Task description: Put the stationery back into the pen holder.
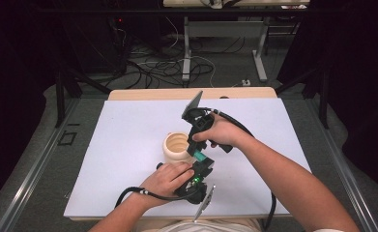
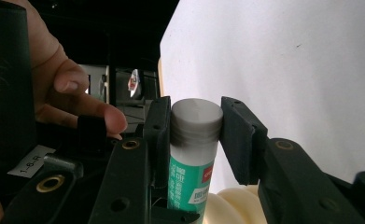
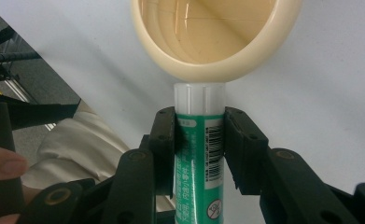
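While both hands meet at centre-bottom of the high view, the left gripper (image 1: 200, 166) sits nearest the lower edge and the right gripper (image 1: 195, 145) comes down from above it, jaws pointing toward each other.

Left gripper view: glue stick (image 2: 193, 154) stands upright in the middle of the frame. Jaws closed on its grey-white cap end, one pad on each side, touching. Green label runs down below the pads to the bottom edge. A bit of cream cup (image 2: 231, 205) shows at lower centre, behind the stick. A hand (image 2: 63, 93) on the other tool fills upper left.

Right gripper view: same glue stick (image 3: 200, 149), centre-bottom of frame. Jaws clamped on the green labelled body, barcode facing the camera. White end sticks out above the pads, just under the cup rim (image 3: 213, 70) as framed; touching or not, can't tell. Cup is open, mouth toward the camera, top centre of frame, ribbed inside.

So both tongs are narrow and holding the one stick, one at each end.

High view, farther up: stick (image 1: 198, 155) shows as a small green patch between the two grippers, right of the cup (image 1: 177, 147). Cup stands upright on the white sheet (image 1: 128, 145), mid-frame. Wooden table edge (image 1: 152, 94) beyond the sheet; cables on the floor (image 1: 167, 67) at top centre.
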Available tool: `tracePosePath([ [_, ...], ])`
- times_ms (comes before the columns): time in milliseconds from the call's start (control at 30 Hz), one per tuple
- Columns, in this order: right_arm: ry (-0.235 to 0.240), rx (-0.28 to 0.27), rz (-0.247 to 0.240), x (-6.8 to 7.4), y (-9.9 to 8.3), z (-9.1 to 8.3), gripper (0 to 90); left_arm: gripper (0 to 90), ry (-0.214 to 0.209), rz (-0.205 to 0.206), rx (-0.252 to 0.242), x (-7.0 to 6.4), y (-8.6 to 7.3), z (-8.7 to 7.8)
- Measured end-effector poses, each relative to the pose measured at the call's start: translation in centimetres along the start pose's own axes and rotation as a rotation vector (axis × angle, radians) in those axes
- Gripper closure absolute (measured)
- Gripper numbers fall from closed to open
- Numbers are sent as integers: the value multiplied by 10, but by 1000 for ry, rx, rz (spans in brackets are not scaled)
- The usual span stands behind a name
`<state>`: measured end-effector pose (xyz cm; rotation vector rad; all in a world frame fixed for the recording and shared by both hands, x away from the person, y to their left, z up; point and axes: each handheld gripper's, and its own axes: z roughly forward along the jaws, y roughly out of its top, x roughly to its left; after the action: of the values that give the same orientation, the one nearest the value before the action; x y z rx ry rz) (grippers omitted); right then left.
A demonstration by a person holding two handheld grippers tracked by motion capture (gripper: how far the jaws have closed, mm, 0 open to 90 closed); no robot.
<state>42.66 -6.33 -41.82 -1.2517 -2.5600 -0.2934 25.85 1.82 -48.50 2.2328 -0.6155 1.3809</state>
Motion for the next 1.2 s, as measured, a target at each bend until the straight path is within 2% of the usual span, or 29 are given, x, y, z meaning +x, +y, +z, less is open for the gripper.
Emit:
tracePosePath([
  [67,9,-10,10,0,0,0,657,654,1,2,0,1,0,0],
  [100,6,-14,0,-1,0,0,657,654,12,-1,-14,1,0,1],
  [133,1,-18,-7,-2,0,0,657,655,16,18,-7,3,1,0],
  [233,6,-20,5,-2,-1,-1,656,656,13,8,-12,2,1,2],
  [267,-3,13,7,-2,0,-3,656,656,13,10,-12,3,1,2],
  [300,-1,13,12,-2,0,-4,655,656,14,13,-12,3,1,2],
  [367,6,0,28,-2,-1,-4,654,656,17,23,-8,4,1,2],
  [400,17,-28,20,-4,-1,-4,653,657,18,26,-6,4,1,2],
  [433,8,-2,24,-4,-1,-6,652,657,17,28,-7,5,1,3],
  [467,33,-89,39,-4,-3,-1,651,657,5,5,-4,3,0,3],
  [500,32,-105,50,-4,-3,0,651,657,12,12,-4,4,0,3],
  [533,28,-74,43,-5,-2,-3,648,657,24,38,-2,6,1,3],
  [567,28,-42,42,-5,-1,-5,647,657,24,38,1,6,0,3],
  [600,25,-46,43,-5,-1,-6,644,657,11,13,4,5,-1,3],
  [667,23,-61,50,-6,0,-7,614,657,28,16,-11,7,-1,3],
  [700,18,-12,43,-7,2,-13,600,657,22,10,-8,8,-1,4],
  [733,30,-103,60,-7,0,-9,584,657,14,-3,-4,7,-2,4],
  [767,27,-116,72,-7,0,-10,568,657,18,-2,0,7,-2,4],
  [800,21,-136,62,-9,0,-11,544,657,16,-16,0,7,-3,4],
  [833,20,-133,71,-9,0,-13,517,657,17,-18,-3,7,-4,5],
  [867,29,-170,61,-11,0,-14,506,657,18,-17,-3,8,-4,5],
  [900,31,-183,70,-12,-1,-15,493,657,15,-21,1,8,-5,5],
  [933,29,-209,57,-14,-1,-17,480,657,17,-28,-3,8,-5,5],
  [967,30,-236,66,-14,-2,-19,462,657,23,-33,-4,9,-6,5],
  [1033,15,-279,54,-17,-2,-23,435,657,25,-49,-3,11,-8,4],
  [1133,-3,-342,39,-20,-3,-29,385,657,44,-74,-4,16,-12,3],
  [1167,-10,-356,37,-20,-3,-31,375,657,59,-69,-9,19,-13,2],
  [1200,-17,-362,50,-19,-4,-34,361,657,69,-99,-15,18,-15,3],
])
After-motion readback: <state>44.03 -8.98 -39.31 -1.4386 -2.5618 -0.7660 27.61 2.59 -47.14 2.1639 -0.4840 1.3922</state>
